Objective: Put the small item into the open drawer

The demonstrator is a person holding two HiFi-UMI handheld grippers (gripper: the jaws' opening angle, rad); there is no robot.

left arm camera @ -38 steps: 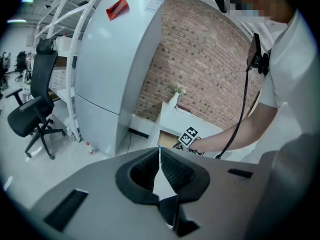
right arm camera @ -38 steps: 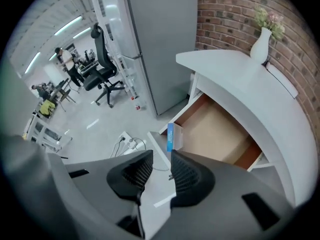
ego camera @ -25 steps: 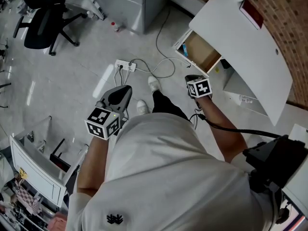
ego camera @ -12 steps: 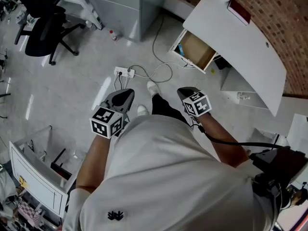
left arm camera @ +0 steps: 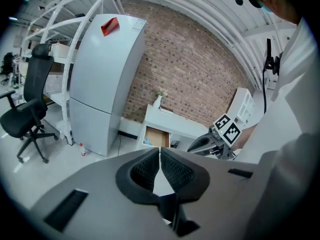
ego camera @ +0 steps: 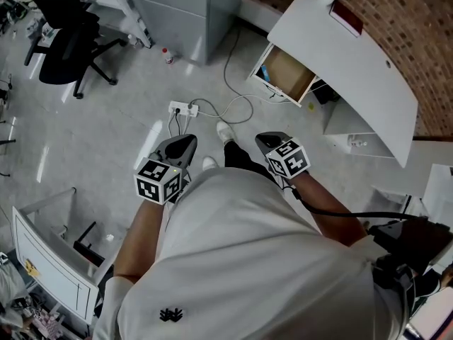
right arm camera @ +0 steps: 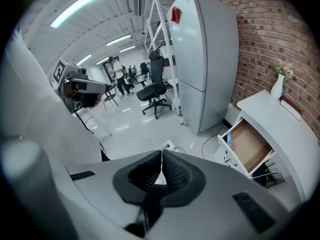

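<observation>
The open drawer sticks out from under the white desk, its brown wooden inside showing. A small blue item lies against its left wall, also seen in the right gripper view as the blue item in the drawer. My right gripper hangs close to my body, well short of the drawer, shut with nothing between its pads. My left gripper is level with it on the left, also shut and empty. In the left gripper view the jaws meet at the tips of the left gripper.
A grey fridge stands left of the desk, with a black office chair further left. A power strip and cables lie on the floor ahead of my feet. A white cabinet stands at lower left.
The right gripper has drawn back from the drawer toward my body and risen. The left gripper has shifted a little. Both stay shut.
</observation>
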